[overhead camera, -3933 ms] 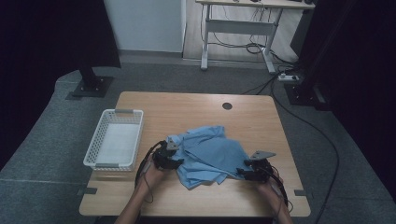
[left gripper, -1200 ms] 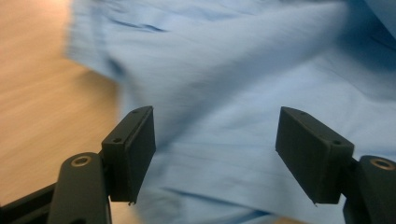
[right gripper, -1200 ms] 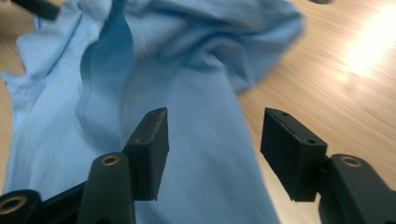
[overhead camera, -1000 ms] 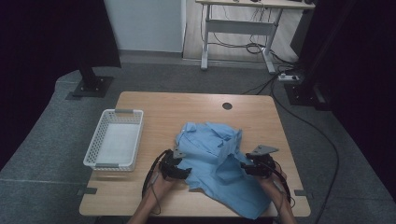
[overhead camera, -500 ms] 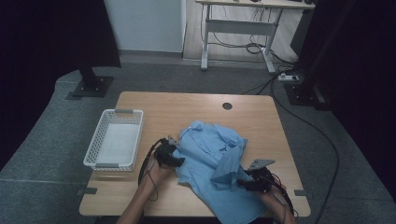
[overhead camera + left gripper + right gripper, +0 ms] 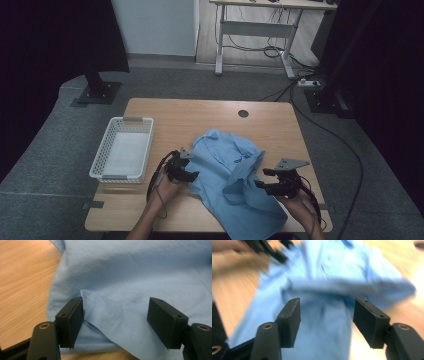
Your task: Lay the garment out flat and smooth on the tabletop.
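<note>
A light blue shirt (image 6: 231, 172) lies crumpled on the wooden table (image 6: 200, 117), its lower part hanging over the front edge. My left gripper (image 6: 192, 175) rests at the shirt's left edge. In the left gripper view it (image 6: 116, 302) is open, with a folded hem (image 6: 100, 307) lying loose between the jaws and brushing the left one. My right gripper (image 6: 261, 178) hovers just right of a folded-over flap of the shirt. Its jaws (image 6: 327, 302) have just been opening. They stand apart with no cloth pinched, and the blurred shirt (image 6: 332, 285) lies beyond them.
A white mesh basket (image 6: 107, 155) stands at the table's left side. A round cable hole (image 6: 243, 113) sits near the far edge. Bare wood stretches along the back of the table and at the right. Forearms enter from the bottom.
My right gripper has risen off the shirt and its jaws have spread. The shirt's right side now lies folded in toward the middle. The left gripper has shifted only slightly.
</note>
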